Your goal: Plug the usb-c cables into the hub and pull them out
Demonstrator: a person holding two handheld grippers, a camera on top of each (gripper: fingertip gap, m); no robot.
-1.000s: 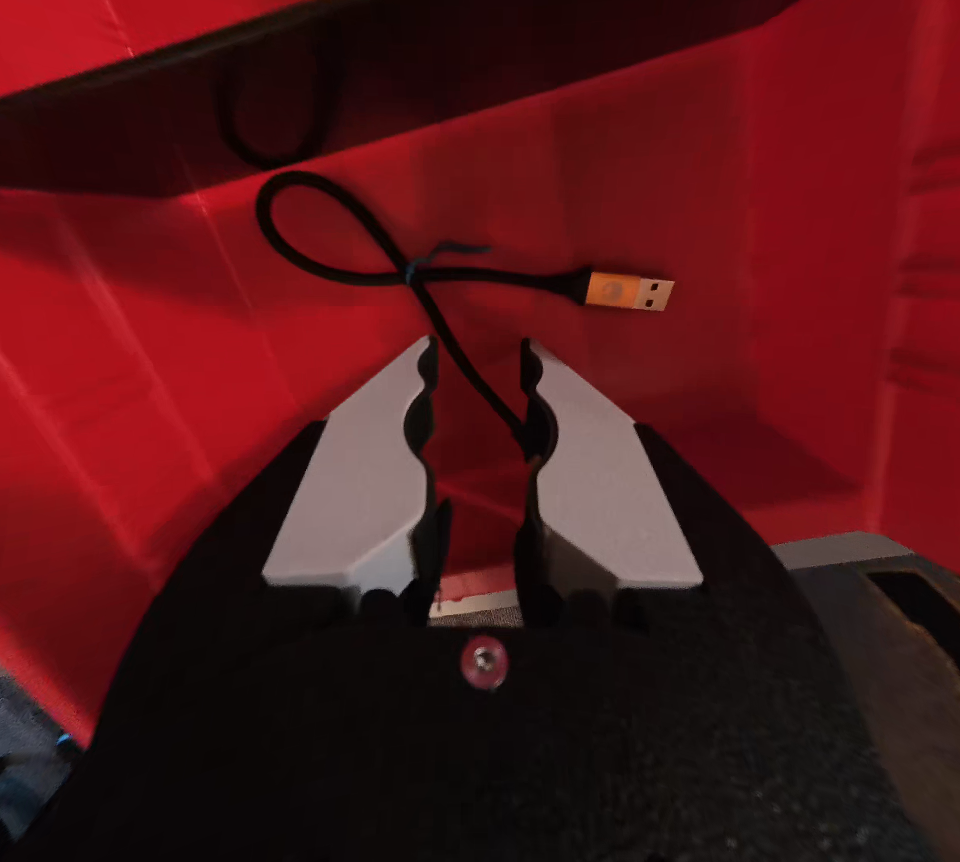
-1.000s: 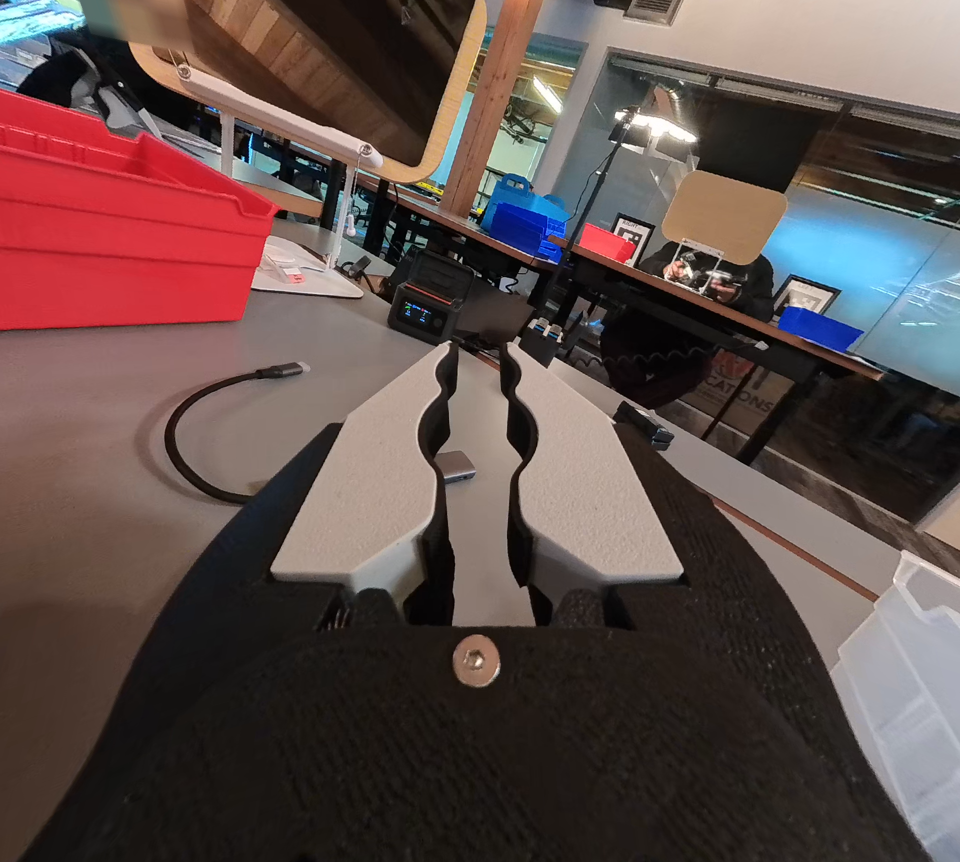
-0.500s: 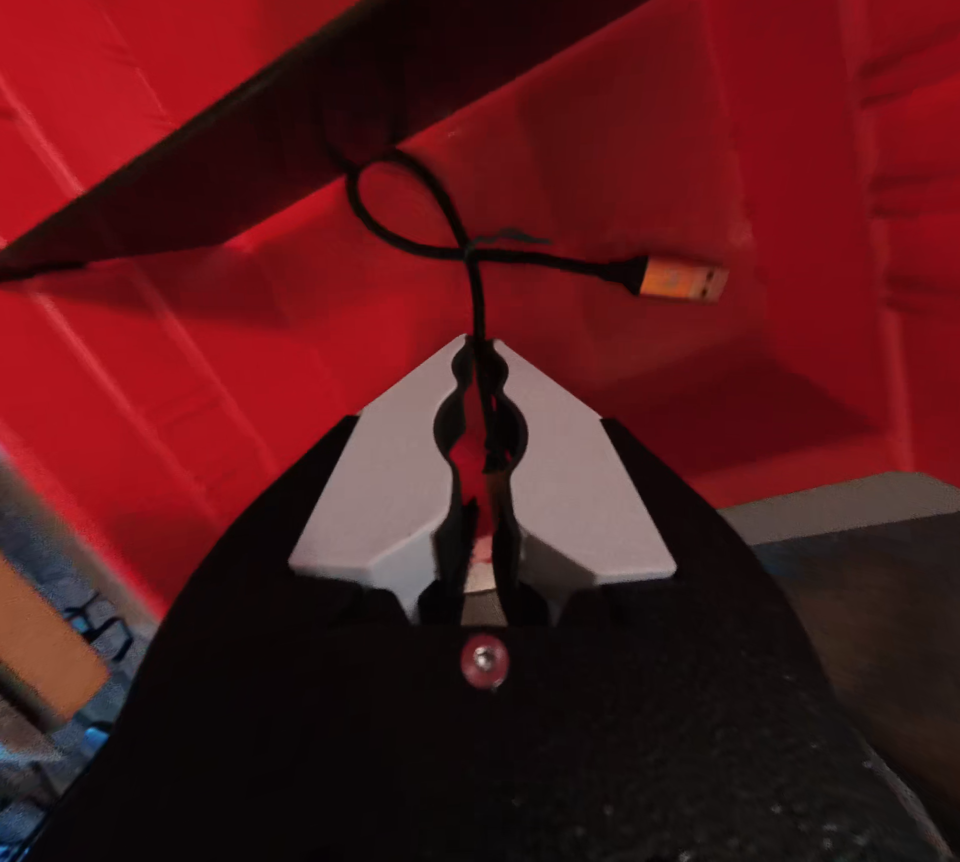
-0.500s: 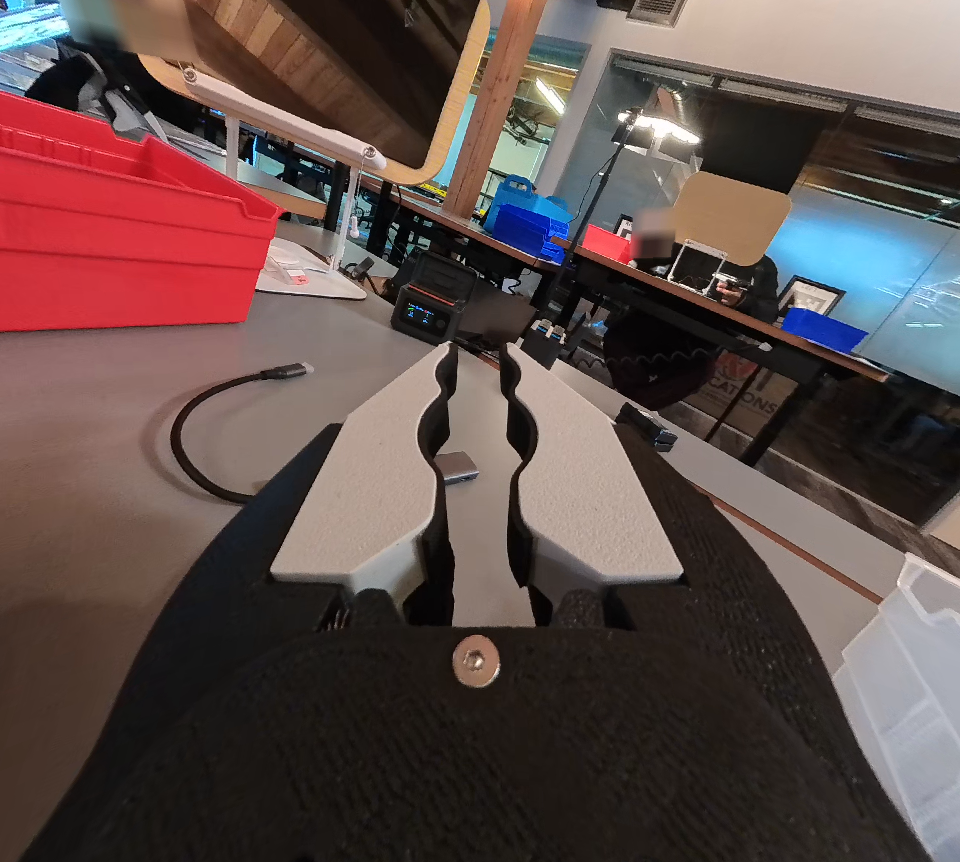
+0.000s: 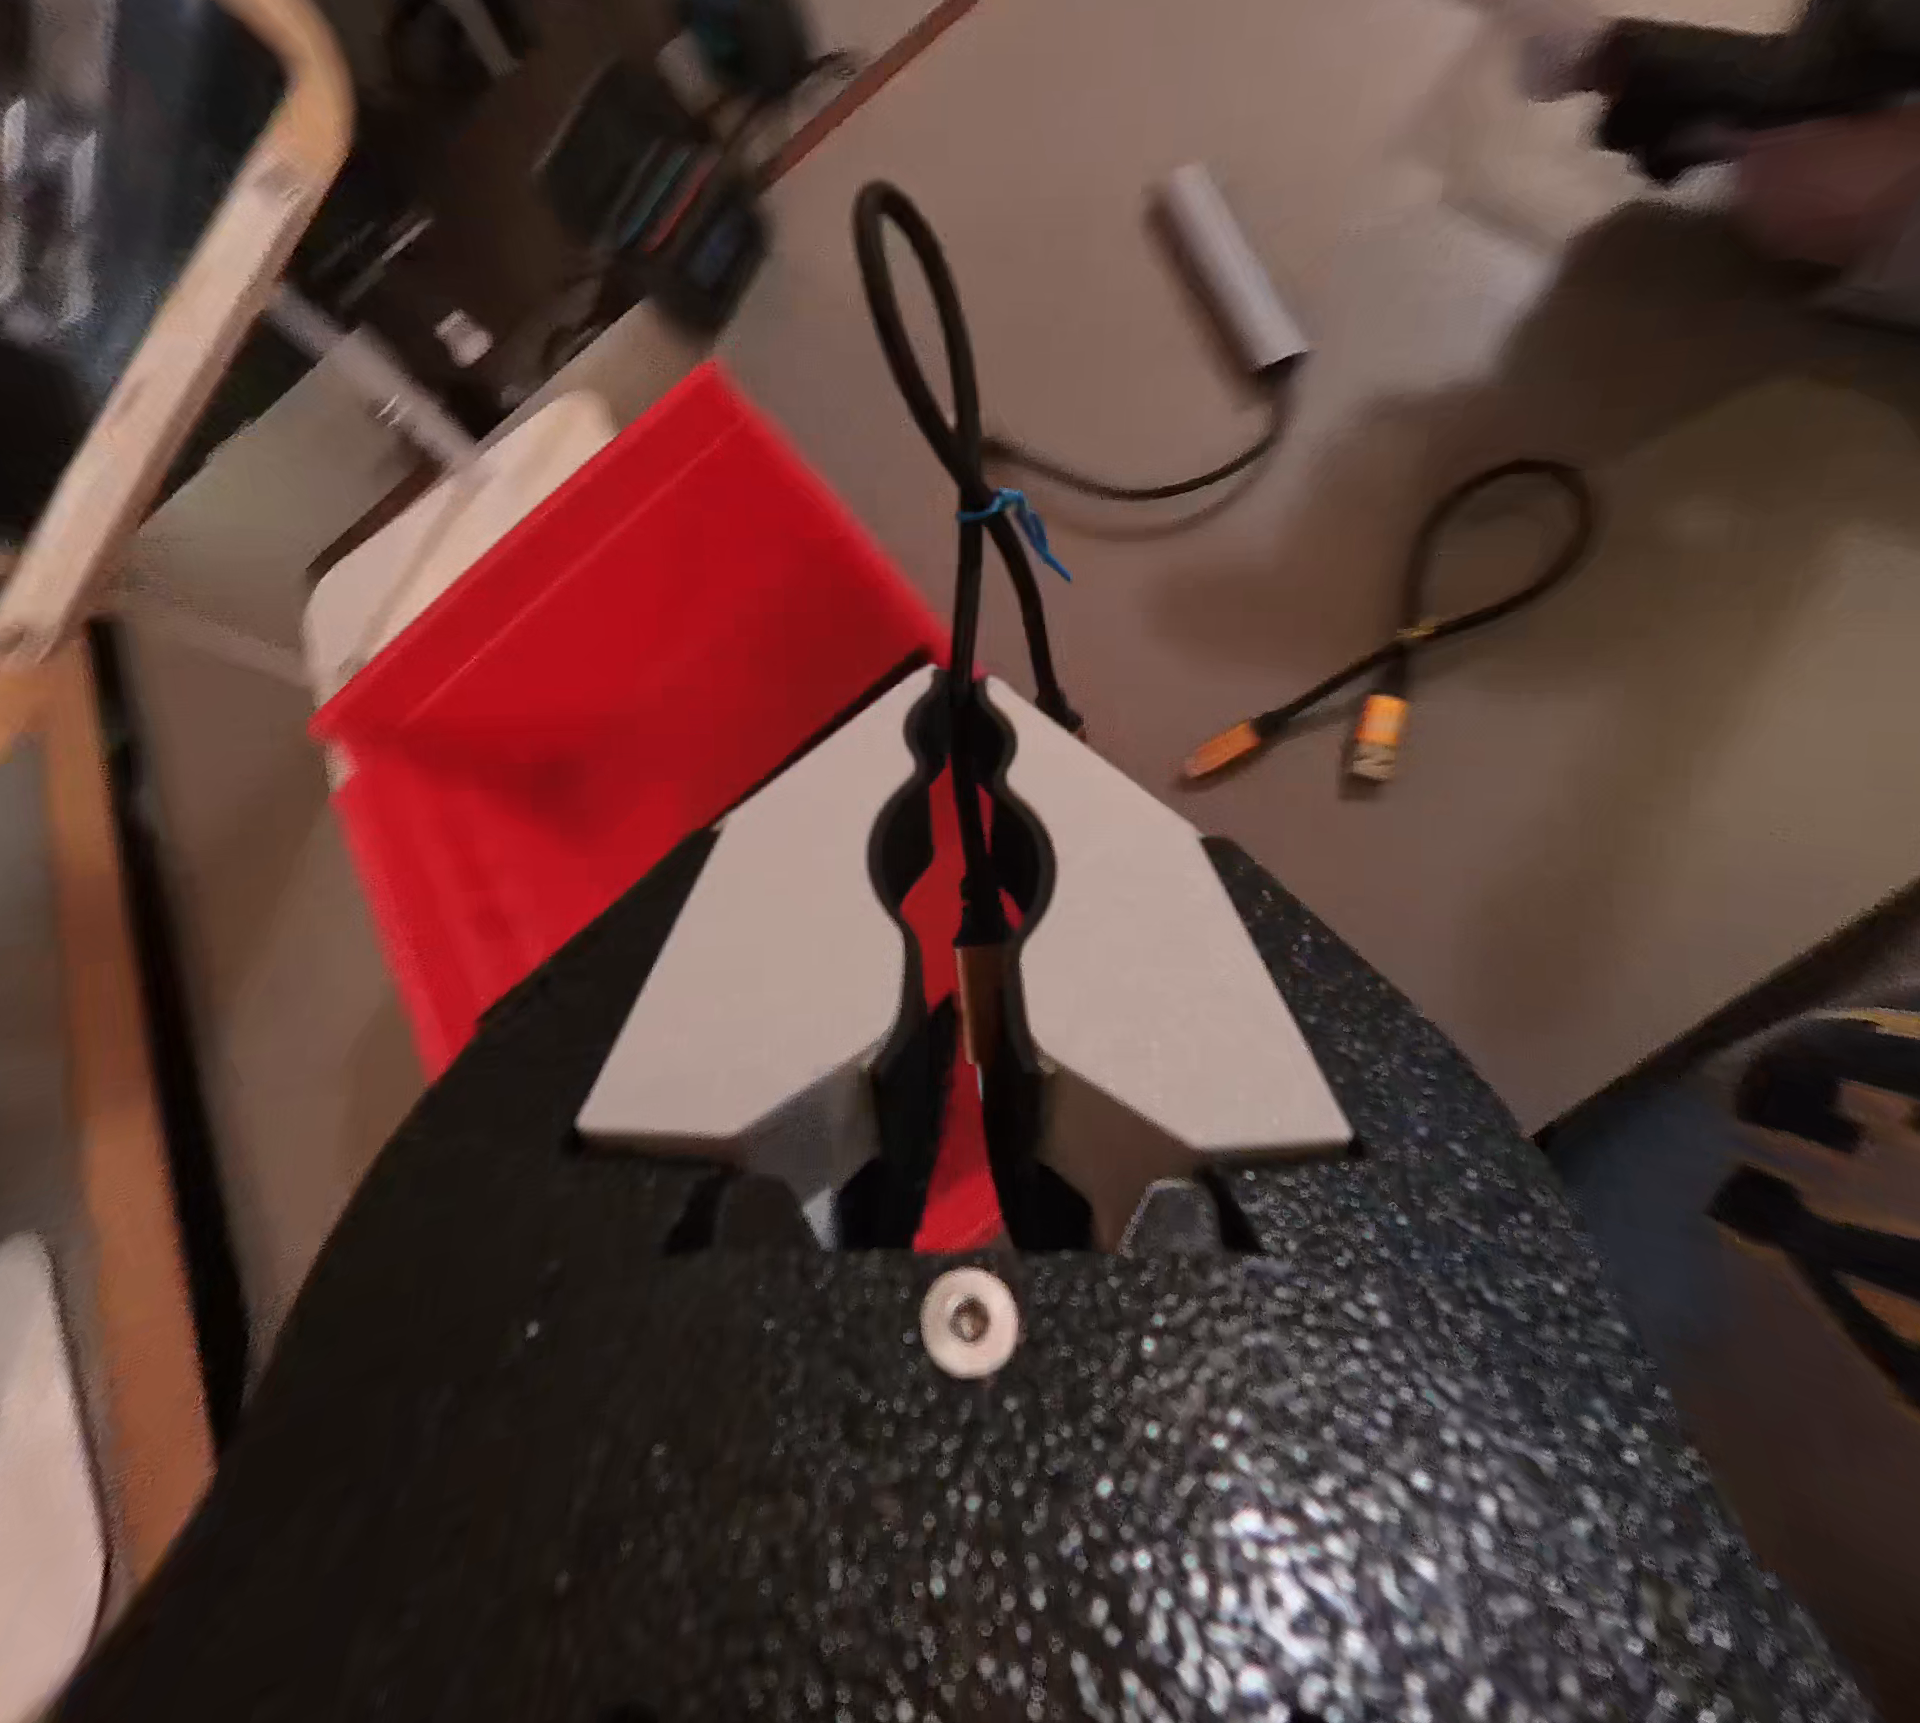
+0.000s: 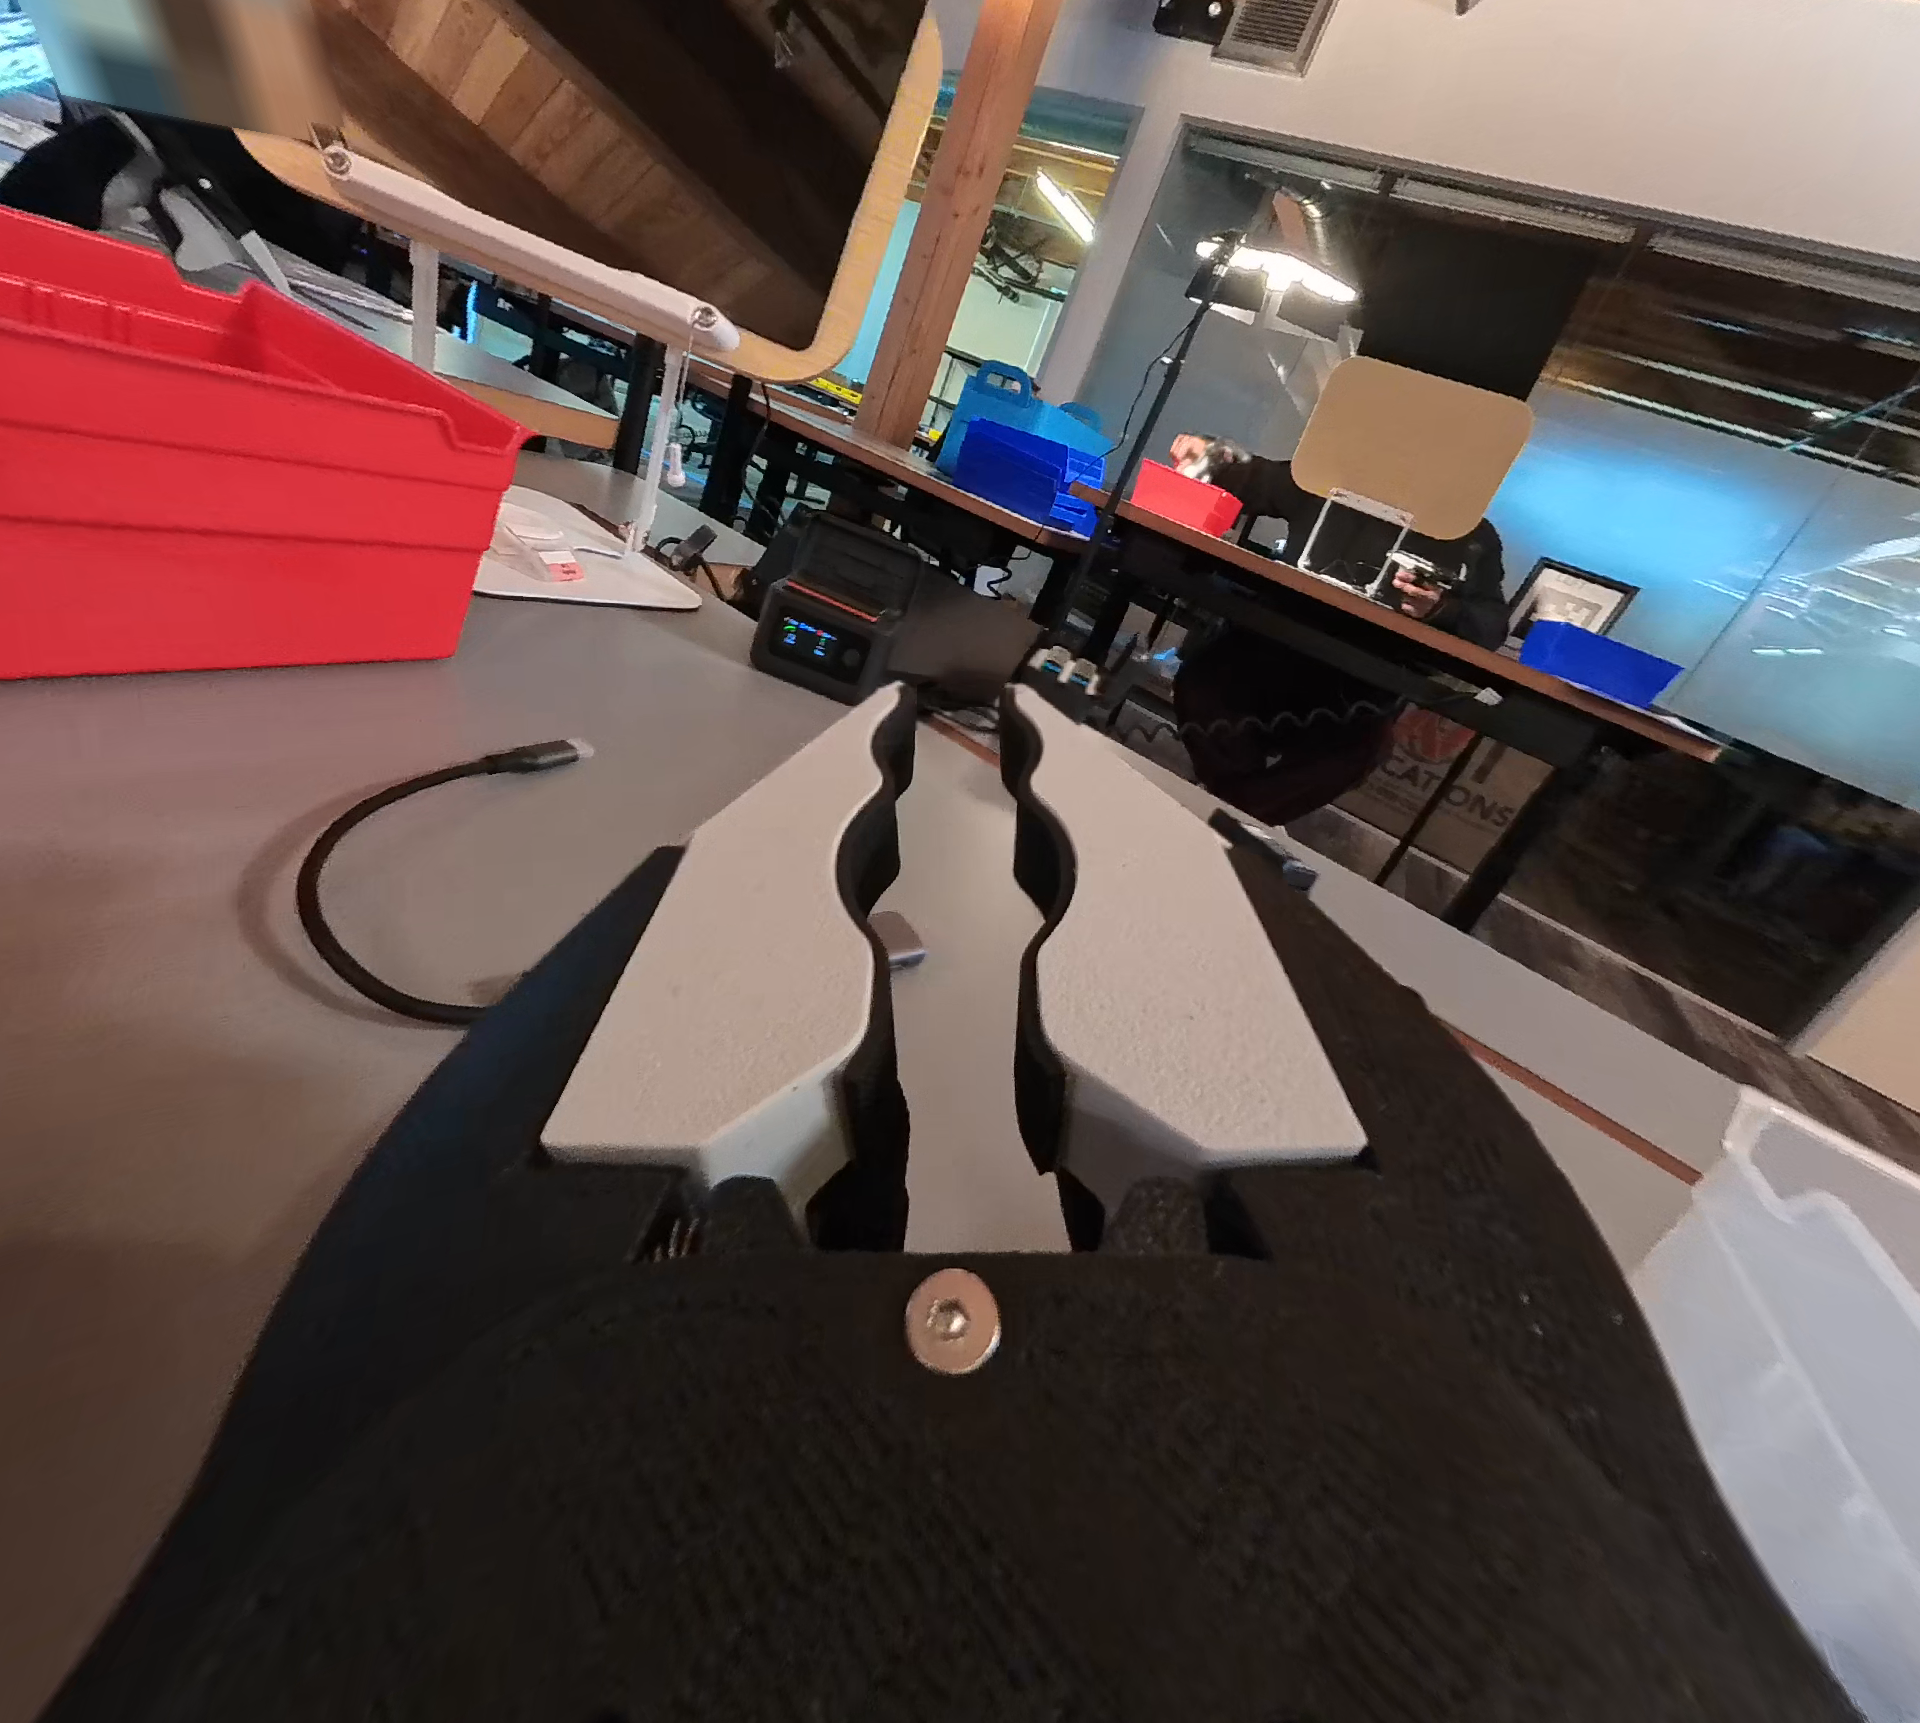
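Note:
My left gripper [image 5: 961, 686] is shut on a black cable [image 5: 914, 343] with a blue tie. It holds the cable in the air above the red bin [image 5: 623, 686] and the table. The cable's loop stands up past the fingertips, and one orange plug [image 5: 982, 998] hangs between the fingers. The grey hub [image 5: 1226, 271] lies on the table with its own black lead [image 5: 1143, 484]. A second cable [image 5: 1496, 582] with orange plugs lies to its right. My right gripper [image 6: 956, 707] is open and empty, low over the table, with the hub's end [image 6: 899, 935] between its fingers.
The red bin [image 6: 239, 510] stands at the left of the grey table [image 6: 156, 1102]. The hub's lead [image 6: 332, 925] curls beside my right gripper. A clear plastic box [image 6: 1818, 1361] is at the right. A black device with a screen [image 6: 831, 624] sits at the far table edge.
My left gripper closed on the black cable inside the red bin and lifted it out, up above the table. The right gripper has stayed where it was.

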